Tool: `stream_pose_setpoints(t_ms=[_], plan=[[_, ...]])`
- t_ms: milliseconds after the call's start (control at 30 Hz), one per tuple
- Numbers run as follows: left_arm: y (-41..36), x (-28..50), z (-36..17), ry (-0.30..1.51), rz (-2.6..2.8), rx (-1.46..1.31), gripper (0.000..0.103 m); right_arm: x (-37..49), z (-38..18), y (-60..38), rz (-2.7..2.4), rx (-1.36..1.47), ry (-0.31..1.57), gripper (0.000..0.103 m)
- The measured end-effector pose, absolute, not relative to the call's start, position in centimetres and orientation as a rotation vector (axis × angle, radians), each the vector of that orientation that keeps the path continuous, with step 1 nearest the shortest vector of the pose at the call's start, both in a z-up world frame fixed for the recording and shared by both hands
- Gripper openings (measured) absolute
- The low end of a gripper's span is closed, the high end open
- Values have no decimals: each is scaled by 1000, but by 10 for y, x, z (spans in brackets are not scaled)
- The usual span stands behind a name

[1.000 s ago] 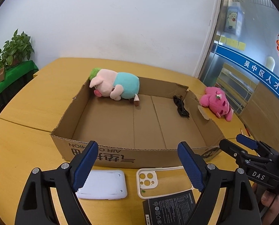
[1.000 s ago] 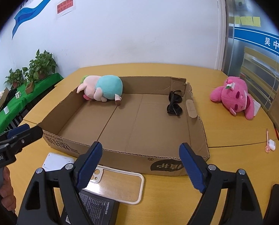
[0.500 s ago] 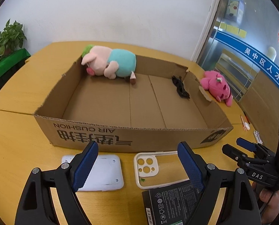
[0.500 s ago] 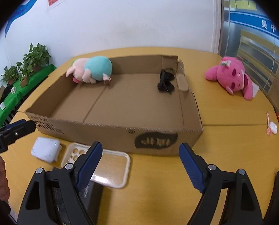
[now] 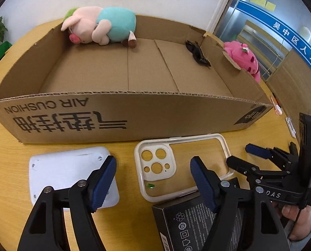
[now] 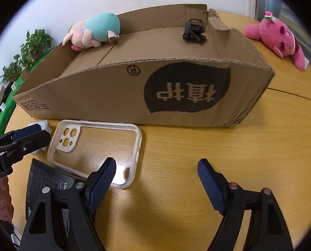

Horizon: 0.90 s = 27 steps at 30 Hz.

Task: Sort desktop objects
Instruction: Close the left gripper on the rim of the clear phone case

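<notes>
A clear phone case [image 5: 197, 152] with a cream rim lies on the wooden table in front of the cardboard box [image 5: 134, 117]. My left gripper [image 5: 153, 163] hangs low over the case's camera end, its jaws closing, pads touching nothing. A white flat device [image 5: 65, 167] lies under its left finger, a black carton [image 5: 186, 226] under its right. My right gripper [image 6: 156, 164] hovers over bare table just right of the phone case [image 6: 97, 142], jaws closing, nothing between them. In the box [image 6: 113, 87] lie a pig plush [image 5: 101, 25] and black sunglasses [image 5: 198, 54].
A pink plush [image 6: 276, 35] lies on the table right of the box. Small white and pink items [image 5: 276, 108] sit near the table's right edge. Potted plants [image 6: 34, 44] stand on a green-covered table at left. The right gripper [image 5: 240, 153] shows beside the case.
Both grippers have dropped toward the table in front of the box and tilted further down. Their jaws have narrowed somewhat. The objects lie where they were.
</notes>
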State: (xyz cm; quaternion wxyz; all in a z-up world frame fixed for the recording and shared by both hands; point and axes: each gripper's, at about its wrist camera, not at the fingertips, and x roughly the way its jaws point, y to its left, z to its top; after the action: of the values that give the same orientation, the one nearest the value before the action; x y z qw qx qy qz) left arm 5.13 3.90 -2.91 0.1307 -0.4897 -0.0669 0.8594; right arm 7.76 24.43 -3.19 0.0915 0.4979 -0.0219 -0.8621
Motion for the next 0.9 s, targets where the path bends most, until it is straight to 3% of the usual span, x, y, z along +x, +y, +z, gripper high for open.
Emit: stream_pose_setpoints(t_ms=[233,367,500,567,633,900], plan=[[44,51,-38,-174,2460,-1476,63,79,-34,243,-2638,1479,68,49],[47,49,-47,-172,2421,-1538,48,81,-32,250,-2645,1484,40,29],[52,53,-45,-133,2435,-1520,42,85,-33,255,-2642,1485,-6,13],[55,53,-46,-128,2415,-1512,32,87,-33,254,-2638,1484,-14,10],[58,54,-48,-134,2385,-1505,15,88,-33,251,-2628,1487,-13,6],[61,57,-48,-86,2413,-1479,9,95,-33,242,-2625,1484,10,6]])
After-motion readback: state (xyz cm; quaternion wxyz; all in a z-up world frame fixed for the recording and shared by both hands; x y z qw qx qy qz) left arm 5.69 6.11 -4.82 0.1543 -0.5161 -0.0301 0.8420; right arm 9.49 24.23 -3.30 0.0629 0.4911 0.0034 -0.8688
